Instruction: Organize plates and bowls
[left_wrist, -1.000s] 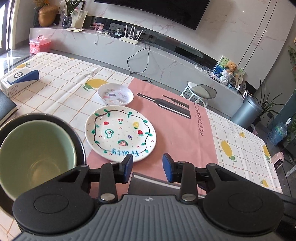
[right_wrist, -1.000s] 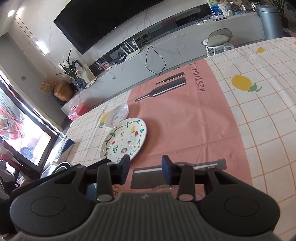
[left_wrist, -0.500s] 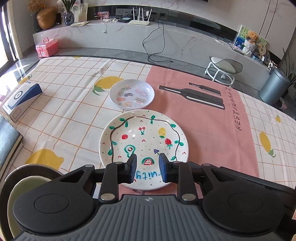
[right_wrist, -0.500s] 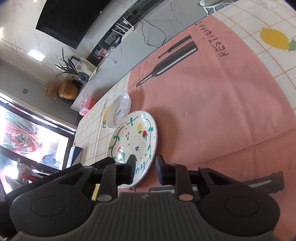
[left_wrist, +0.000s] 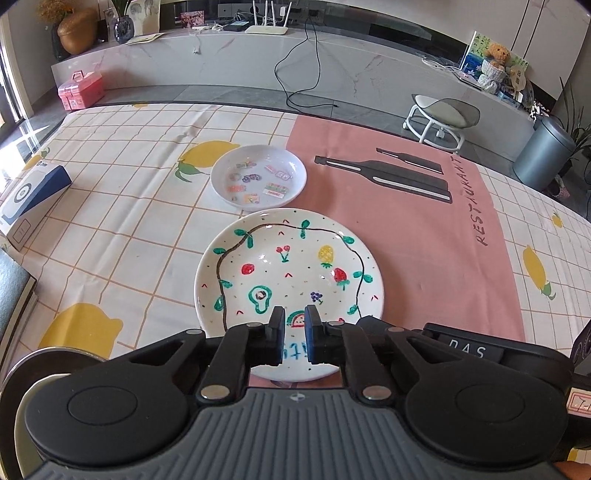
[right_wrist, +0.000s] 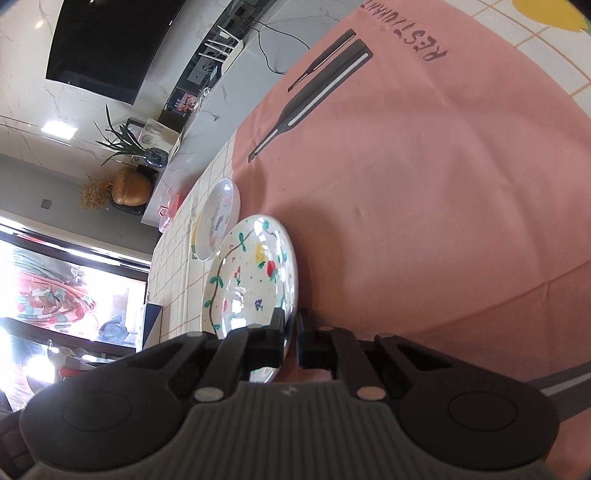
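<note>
Pinching the near rim of the fruit-painted plate (right_wrist: 255, 273), the right gripper (right_wrist: 290, 338) is rolled sideways so its narrow jaws straddle the edge. The left gripper (left_wrist: 294, 339) hangs above that rim, jaws closing, no contact visible. Its view alone shows the sticker-patterned bowl (left_wrist: 258, 176) just beyond on the worktop (left_wrist: 122, 206).

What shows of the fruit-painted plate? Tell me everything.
The fruit-painted plate is round, white, shallow and glossy like glazed ceramic, with hand-drawn fruits, a leafy vine ring and blue lettering near its close edge. It lies flat on the tablecloth, straddling the checked part and the pink panel, just short of the smaller white dish. The right gripper looks shut on its near rim; the left gripper, jaws closing, hovers over the lettering, pinching nothing.
</note>
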